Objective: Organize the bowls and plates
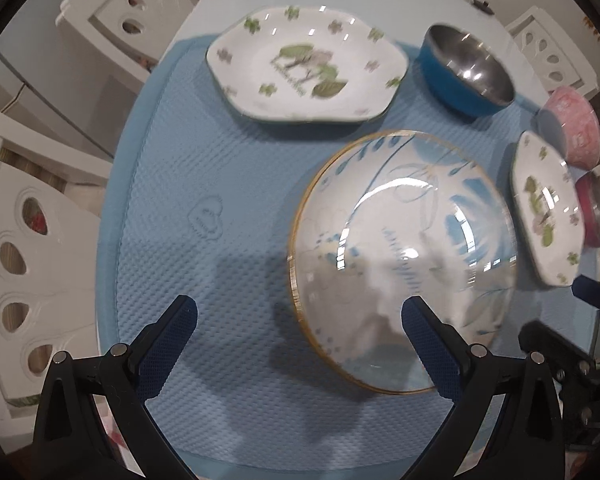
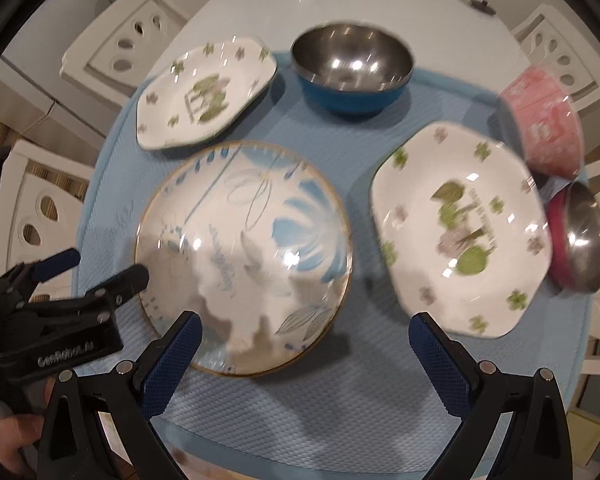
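A round blue-flowered plate with a gold rim (image 1: pixel 404 256) (image 2: pixel 244 256) lies on the blue mat. Two white hexagonal clover plates lie there too: one at the far left (image 1: pixel 306 66) (image 2: pixel 204 96), one at the right (image 1: pixel 546 210) (image 2: pixel 460 232). A blue steel-lined bowl (image 1: pixel 466 70) (image 2: pixel 352 68), a pink bowl (image 1: pixel 572 126) (image 2: pixel 544 116) and a dark red steel-lined bowl (image 1: pixel 594 210) (image 2: pixel 578 236) stand at the back and right. My left gripper (image 1: pixel 300 340) is open and empty, its right finger over the round plate's near edge. My right gripper (image 2: pixel 304 352) is open and empty above the mat between the round plate and the right clover plate.
The blue textured mat (image 1: pixel 204 168) (image 2: pixel 340 400) covers a white table (image 2: pixel 340 4). White chairs (image 1: pixel 40 240) (image 2: pixel 116 44) stand around it. The left gripper's body (image 2: pixel 60 312) shows at the left of the right wrist view. A small dark object (image 2: pixel 478 2) lies at the table's far side.
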`<state>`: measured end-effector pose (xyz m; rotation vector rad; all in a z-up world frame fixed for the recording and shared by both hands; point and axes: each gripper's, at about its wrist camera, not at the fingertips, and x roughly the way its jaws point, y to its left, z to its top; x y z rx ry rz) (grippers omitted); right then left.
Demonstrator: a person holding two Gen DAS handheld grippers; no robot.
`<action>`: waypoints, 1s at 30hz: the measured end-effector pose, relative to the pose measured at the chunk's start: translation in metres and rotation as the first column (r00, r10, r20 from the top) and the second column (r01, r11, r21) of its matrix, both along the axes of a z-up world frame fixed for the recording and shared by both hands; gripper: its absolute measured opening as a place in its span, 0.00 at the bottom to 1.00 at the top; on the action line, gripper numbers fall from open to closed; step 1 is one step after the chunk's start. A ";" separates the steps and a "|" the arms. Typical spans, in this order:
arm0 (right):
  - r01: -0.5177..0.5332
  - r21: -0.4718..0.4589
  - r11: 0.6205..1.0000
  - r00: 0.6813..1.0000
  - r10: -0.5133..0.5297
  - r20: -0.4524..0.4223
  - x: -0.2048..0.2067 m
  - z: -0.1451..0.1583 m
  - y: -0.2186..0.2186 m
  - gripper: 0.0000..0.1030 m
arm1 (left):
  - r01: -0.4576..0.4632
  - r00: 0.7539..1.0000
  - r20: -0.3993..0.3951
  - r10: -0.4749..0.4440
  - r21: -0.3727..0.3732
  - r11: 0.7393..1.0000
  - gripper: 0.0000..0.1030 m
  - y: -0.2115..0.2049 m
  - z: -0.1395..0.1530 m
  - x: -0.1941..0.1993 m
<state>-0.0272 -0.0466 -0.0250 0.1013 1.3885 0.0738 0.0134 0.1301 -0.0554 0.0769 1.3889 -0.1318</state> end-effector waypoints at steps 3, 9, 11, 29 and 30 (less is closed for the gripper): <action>0.005 0.015 1.000 0.999 -0.005 -0.034 -0.010 -0.020 0.006 1.00 | 0.000 1.000 -0.019 -0.001 -0.008 1.000 0.99 0.008 -0.015 0.001; 0.030 0.005 1.000 0.997 -0.030 -0.077 -0.017 -0.054 0.007 1.00 | 0.023 0.998 -0.051 -0.024 -0.012 1.000 0.99 0.014 -0.046 0.010; 0.039 0.004 0.999 0.996 -0.038 -0.086 -0.013 -0.066 0.005 1.00 | 0.030 0.998 -0.061 -0.030 -0.009 1.000 1.00 0.015 -0.055 0.014; 0.220 -0.003 0.975 0.974 -0.220 0.054 -0.003 -0.087 -0.013 1.00 | 0.051 0.999 0.022 -0.049 -0.093 0.994 1.00 0.016 -0.056 0.045; 0.201 -0.007 0.980 0.977 -0.200 0.067 -0.002 -0.085 -0.012 0.99 | 0.072 0.997 0.041 -0.069 -0.093 0.993 0.99 0.014 -0.055 0.045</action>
